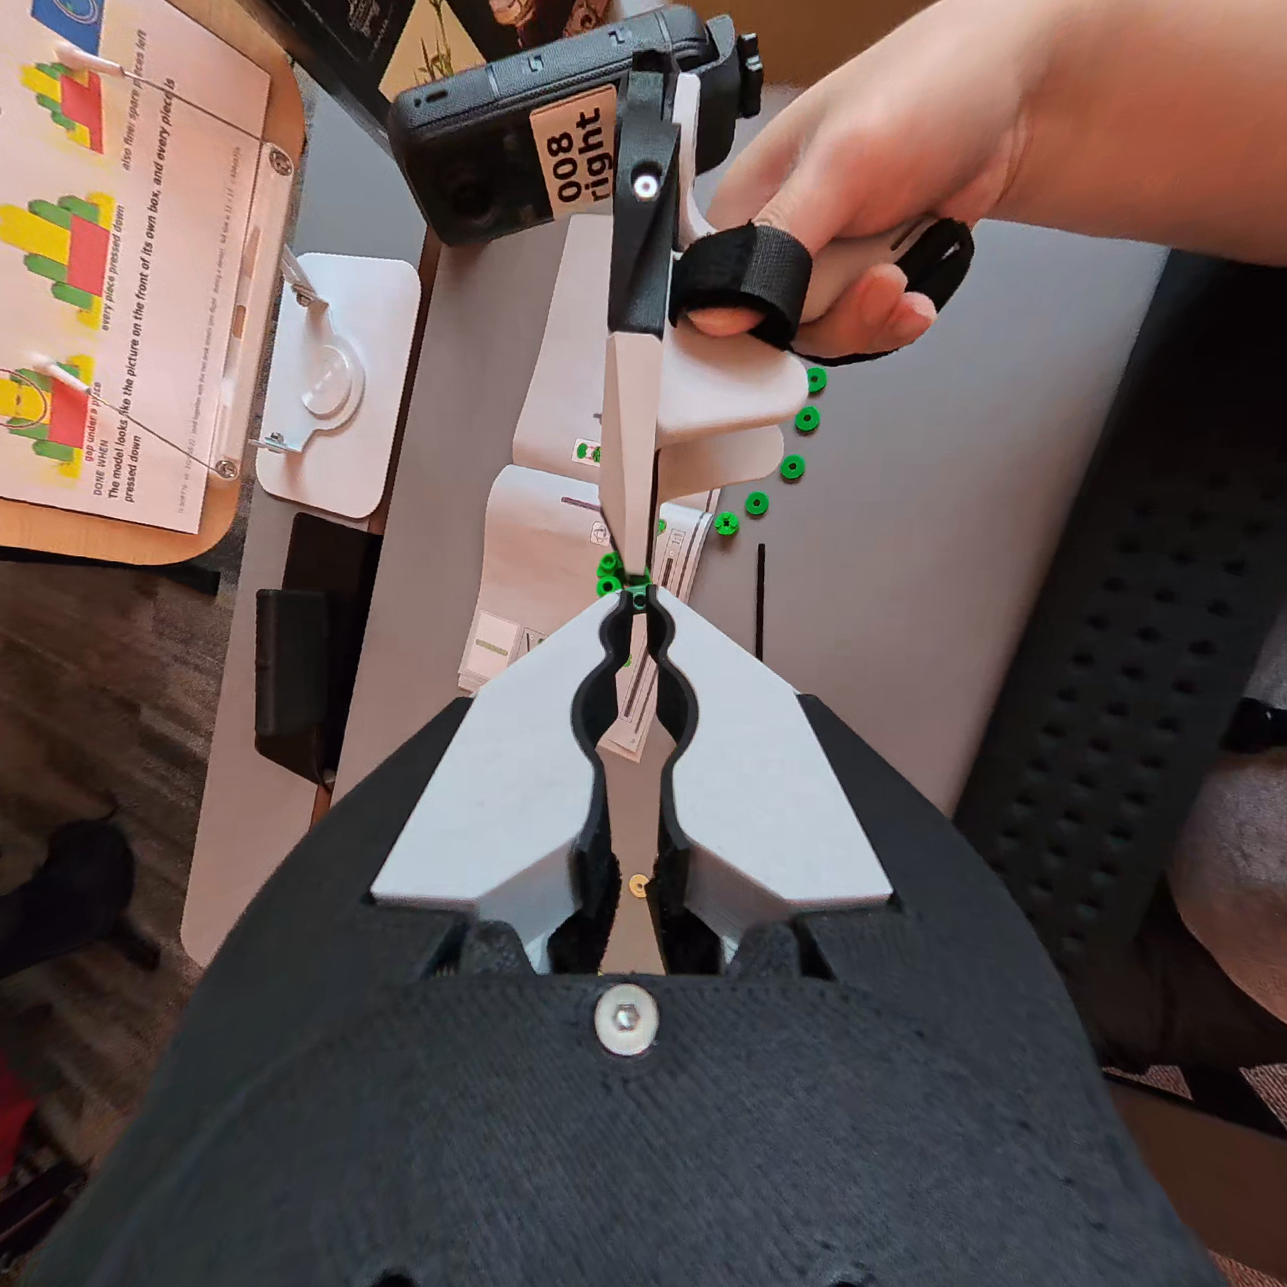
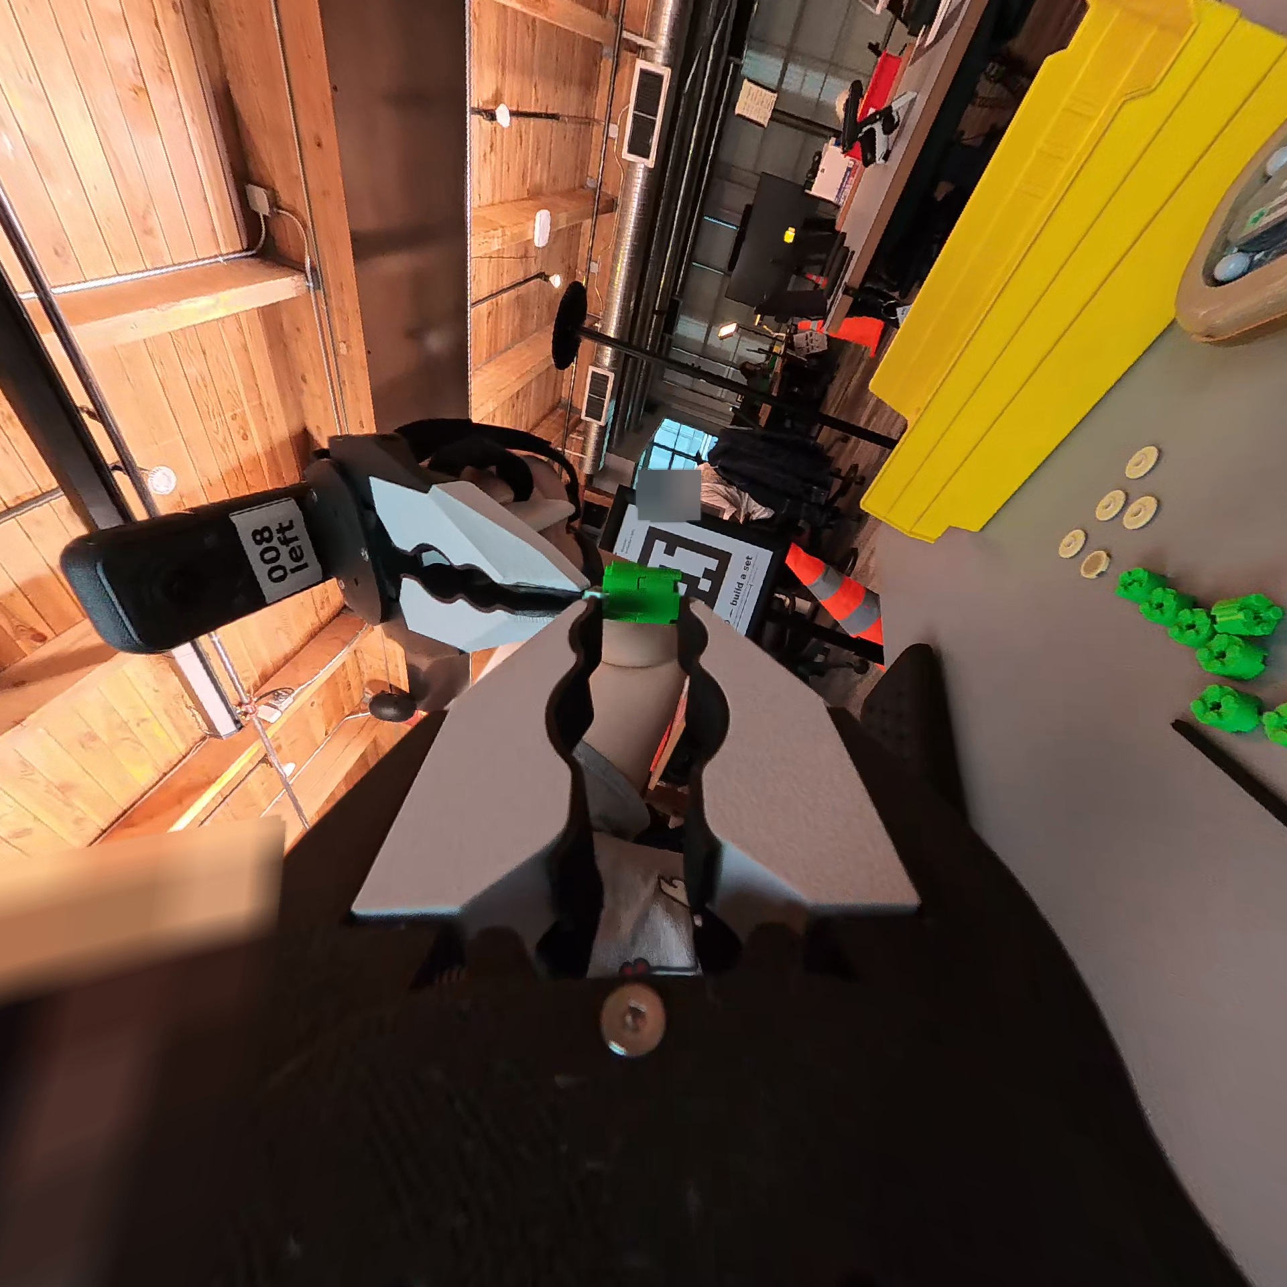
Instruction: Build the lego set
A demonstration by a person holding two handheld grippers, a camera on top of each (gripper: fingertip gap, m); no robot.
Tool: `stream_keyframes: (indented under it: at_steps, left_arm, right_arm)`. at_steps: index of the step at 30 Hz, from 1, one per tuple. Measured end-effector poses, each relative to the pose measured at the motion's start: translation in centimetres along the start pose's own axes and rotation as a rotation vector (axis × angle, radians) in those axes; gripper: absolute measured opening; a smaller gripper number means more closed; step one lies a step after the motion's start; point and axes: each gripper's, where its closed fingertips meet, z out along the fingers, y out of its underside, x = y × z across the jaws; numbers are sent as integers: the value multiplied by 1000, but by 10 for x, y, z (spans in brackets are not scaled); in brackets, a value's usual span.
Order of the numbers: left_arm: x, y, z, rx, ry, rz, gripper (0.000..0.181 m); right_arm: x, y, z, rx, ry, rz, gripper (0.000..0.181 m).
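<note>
A: Left wrist view first. What is your left gripper (image 1: 638, 597) doing?

B: At frame centre your fingertips are pinched onto a small green piece (image 1: 638, 599). Only a sliver of it shows between the tips. The right gripper (image 1: 630, 557) comes down from the top of the frame with its white fingers edge-on, and its tips meet yours at that same piece. Your hand (image 1: 870, 202) holds its handle at upper right, 1 finger through a black strap.

A: What lies underneath?

B: A grey table (image 1: 905, 627) with a folded instruction sheet (image 1: 550, 557) just behind the tips. 5 green round pieces (image 1: 792, 466) curve in a row right of centre, and a thin black rod (image 1: 760, 599) lies below them. A printed guide on a wooden board (image 1: 118, 264) fills the upper left.

A: And the right wrist view?

B: Your right gripper (image 2: 637, 613) sits at frame centre, clamped on a green brick assembly (image 2: 639, 592) held up in the air. The left gripper (image 2: 588, 595) reaches in from the left, its tips closed against the assembly's left side.

A: Anything else there?

B: At right on the table, a cluster of green bricks (image 2: 1212, 634), 5 tan round pieces (image 2: 1114, 508) above them, and a yellow bin (image 2: 1044, 278) at upper right.
</note>
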Motion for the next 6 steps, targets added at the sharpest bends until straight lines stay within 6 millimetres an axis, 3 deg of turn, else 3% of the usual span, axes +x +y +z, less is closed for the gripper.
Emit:
stream_keyframes:
  at_steps: [6]
  left_arm:
    - [-4, 3, 6, -39, -29, 25, 1]
  right_arm:
    - [0, -3, 1, 21, -20, 17, 19]
